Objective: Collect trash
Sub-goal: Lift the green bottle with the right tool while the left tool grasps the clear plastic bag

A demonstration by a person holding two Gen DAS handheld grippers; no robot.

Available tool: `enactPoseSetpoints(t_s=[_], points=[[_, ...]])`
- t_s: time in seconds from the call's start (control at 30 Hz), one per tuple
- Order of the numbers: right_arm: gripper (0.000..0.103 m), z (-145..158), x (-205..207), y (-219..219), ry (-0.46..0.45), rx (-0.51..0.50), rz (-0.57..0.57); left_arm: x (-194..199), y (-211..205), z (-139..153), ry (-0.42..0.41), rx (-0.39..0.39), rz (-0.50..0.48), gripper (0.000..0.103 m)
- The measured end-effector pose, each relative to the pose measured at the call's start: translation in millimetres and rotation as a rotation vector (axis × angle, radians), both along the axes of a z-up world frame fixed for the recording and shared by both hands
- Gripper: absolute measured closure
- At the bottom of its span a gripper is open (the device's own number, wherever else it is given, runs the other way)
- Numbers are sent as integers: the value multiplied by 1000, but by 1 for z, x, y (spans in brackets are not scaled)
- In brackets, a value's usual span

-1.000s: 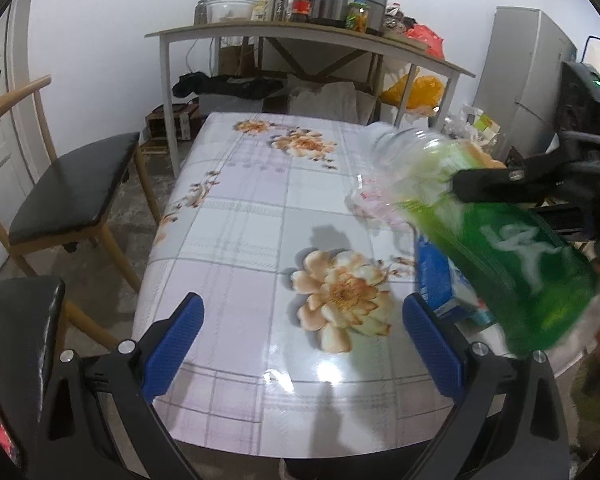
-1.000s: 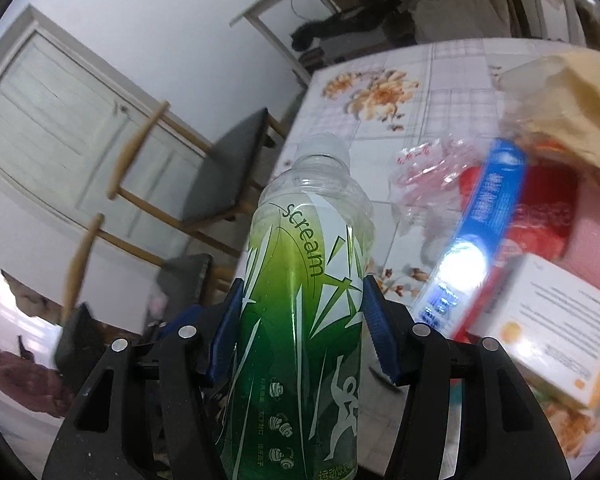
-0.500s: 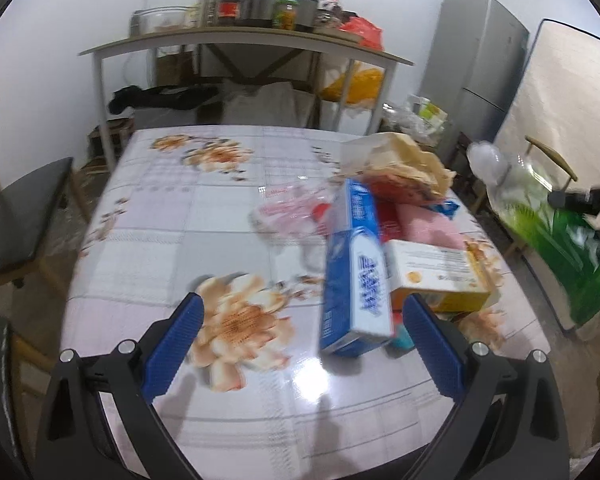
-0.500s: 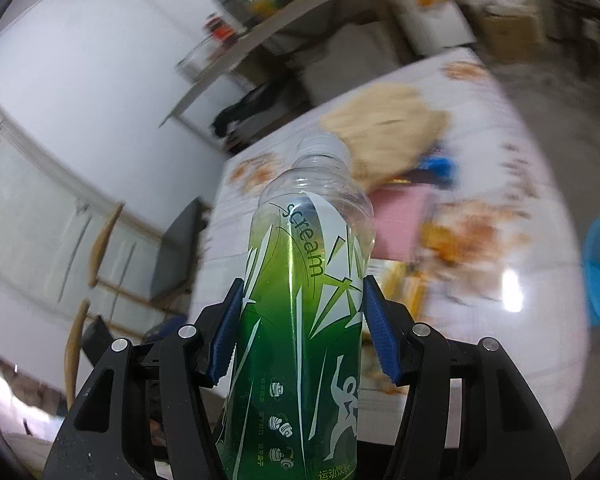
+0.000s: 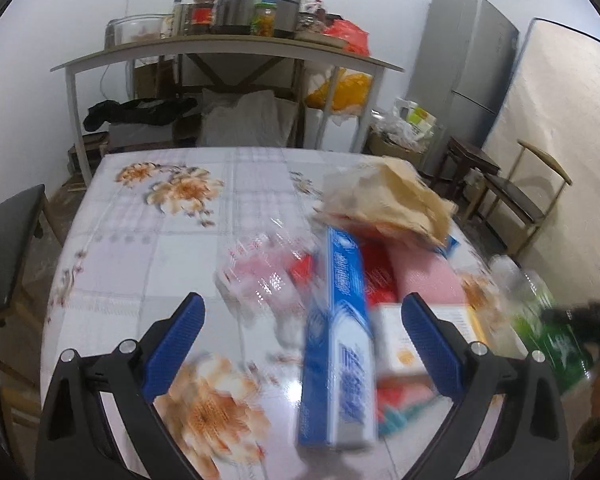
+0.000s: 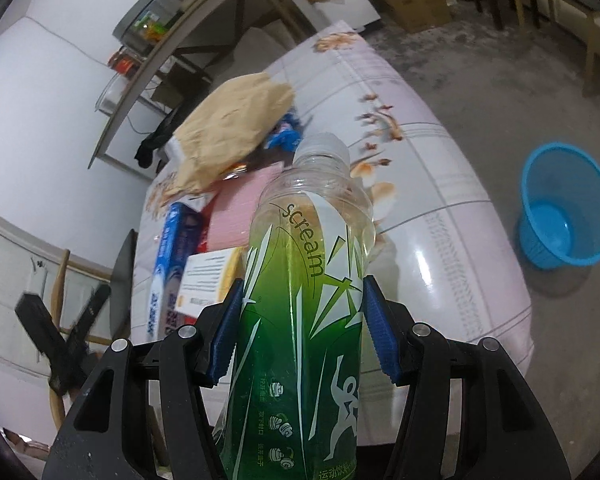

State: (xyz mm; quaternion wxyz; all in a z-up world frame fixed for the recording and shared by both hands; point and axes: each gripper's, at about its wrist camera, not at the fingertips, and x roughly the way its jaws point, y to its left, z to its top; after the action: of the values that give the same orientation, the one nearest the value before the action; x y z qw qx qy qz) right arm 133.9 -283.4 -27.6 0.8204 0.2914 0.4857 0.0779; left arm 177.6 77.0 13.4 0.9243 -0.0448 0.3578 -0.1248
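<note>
Blue basket [image 6: 568,208] newly visible; right tongs [image 6: 302,332] still clamp bottle [image 6: 300,300].

A clear plastic bottle [image 6: 300,300] with a green "scream" label was held off the table's edge, capped and empty-looking. A long blue box [image 5: 340,360], a white-and-yellow carton [image 6: 208,276], a crumpled brown paper bag [image 6: 232,128] and clear wrappers [image 5: 260,280] were piled on the table [image 6: 440,240]. A blue basket [image 6: 568,208] was seen on the floor.

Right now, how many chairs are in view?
2, perhaps more: a black-seated chair left of the table, a wooden-armed chair by the right wall. Others may be hidden.
</note>
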Motion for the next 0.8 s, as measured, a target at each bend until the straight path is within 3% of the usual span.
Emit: enactPoseSetpoints(t_s=[0.13, 0.23, 0.27, 0.3, 0.4, 0.57, 0.8], points=[[48, -8, 1, -14, 9, 9, 1, 56, 11, -13, 62, 32, -1, 11], [48, -8, 3, -17, 4, 12, 8, 95, 21, -34, 154, 51, 4, 23], [48, -8, 3, -19, 2, 11, 9, 105, 24, -41, 188, 50, 11, 32], [48, -8, 4, -19, -2, 12, 9, 113, 27, -48, 221, 43, 16, 40], [48, -9, 3, -21, -4, 14, 9, 128, 34, -65, 301, -4, 16, 51], [48, -13, 5, -21, 7, 16, 11, 129, 24, -79, 327, 58, -2, 69], [48, -16, 7, -21, 8, 20, 13, 117, 18, -76, 279, 114, -2, 81]])
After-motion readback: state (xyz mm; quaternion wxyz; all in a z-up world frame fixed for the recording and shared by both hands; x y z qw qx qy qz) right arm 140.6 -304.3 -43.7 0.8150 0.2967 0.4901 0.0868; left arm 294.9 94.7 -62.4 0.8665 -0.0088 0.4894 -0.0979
